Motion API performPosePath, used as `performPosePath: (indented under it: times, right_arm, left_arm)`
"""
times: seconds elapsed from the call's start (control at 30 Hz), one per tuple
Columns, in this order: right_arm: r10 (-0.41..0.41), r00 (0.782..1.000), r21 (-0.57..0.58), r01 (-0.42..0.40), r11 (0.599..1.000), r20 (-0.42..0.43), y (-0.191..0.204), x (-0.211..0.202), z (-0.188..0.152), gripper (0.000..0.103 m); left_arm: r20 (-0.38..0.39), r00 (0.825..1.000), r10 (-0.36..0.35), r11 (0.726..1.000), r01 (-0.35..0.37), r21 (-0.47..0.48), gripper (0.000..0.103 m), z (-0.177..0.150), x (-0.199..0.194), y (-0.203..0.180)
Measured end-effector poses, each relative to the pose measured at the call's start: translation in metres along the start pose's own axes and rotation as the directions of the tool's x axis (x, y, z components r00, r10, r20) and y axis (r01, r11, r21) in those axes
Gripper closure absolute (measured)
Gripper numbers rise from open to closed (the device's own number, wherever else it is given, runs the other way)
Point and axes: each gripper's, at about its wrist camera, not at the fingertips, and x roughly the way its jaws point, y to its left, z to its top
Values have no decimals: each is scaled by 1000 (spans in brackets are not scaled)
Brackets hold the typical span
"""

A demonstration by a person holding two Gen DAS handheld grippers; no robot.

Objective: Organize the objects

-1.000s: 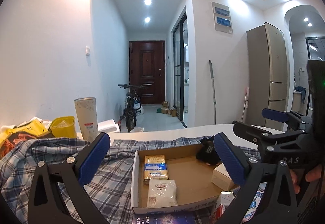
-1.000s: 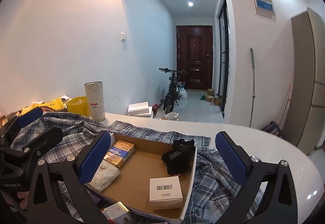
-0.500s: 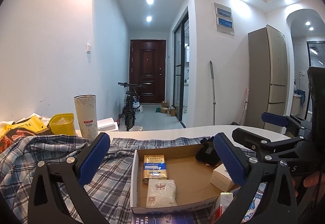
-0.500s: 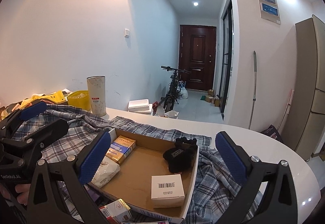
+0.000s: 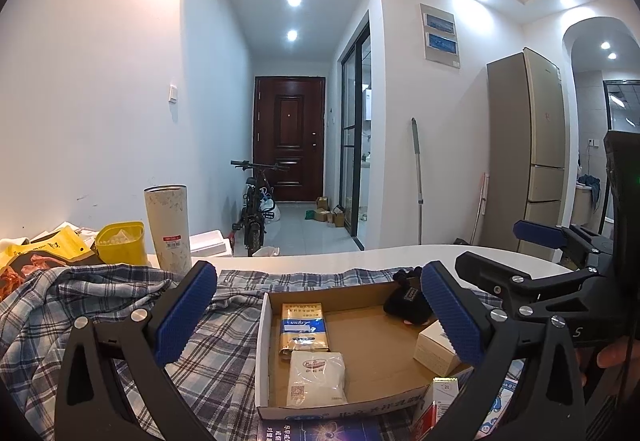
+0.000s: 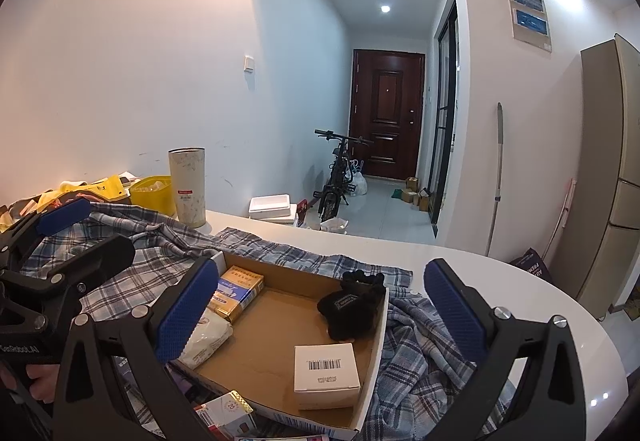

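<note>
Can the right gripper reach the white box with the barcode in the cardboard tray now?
Probably yes: the right gripper is open and empty, and the white box lies uncovered below it, apart from the black glove.

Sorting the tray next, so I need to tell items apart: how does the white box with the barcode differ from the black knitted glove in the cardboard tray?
The white box with the barcode is rigid and square-edged; the black knitted glove is soft and crumpled. The box lies flat on the floor of the cardboard tray; the glove slumps against the tray's far corner, its fingers over the rim. The box shows a barcode; the glove shows a small label. Both sit on the tray's right side, ungripped.
</note>
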Motion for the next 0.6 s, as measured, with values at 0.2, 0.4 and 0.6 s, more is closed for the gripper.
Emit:
performPosePath:
  times: [0.2, 0.4, 0.6]
  right_arm:
    - [-3, 1000, -1, 3, 1000, -2, 0, 1, 0, 0]
    - [-8, 1000, 1, 8, 1000, 2, -1, 1, 0, 0]
    - [-10, 1000, 1, 10, 1000, 3, -1, 1, -1, 0]
  left_arm:
    - [-2, 1000, 0, 1000, 0, 2, 0, 0, 0, -1]
    - [-5, 1000, 1, 1000, -1, 2, 0, 0, -1, -1]
    - [-4, 1000, 2, 1000, -2, 1, 0, 0, -1, -1]
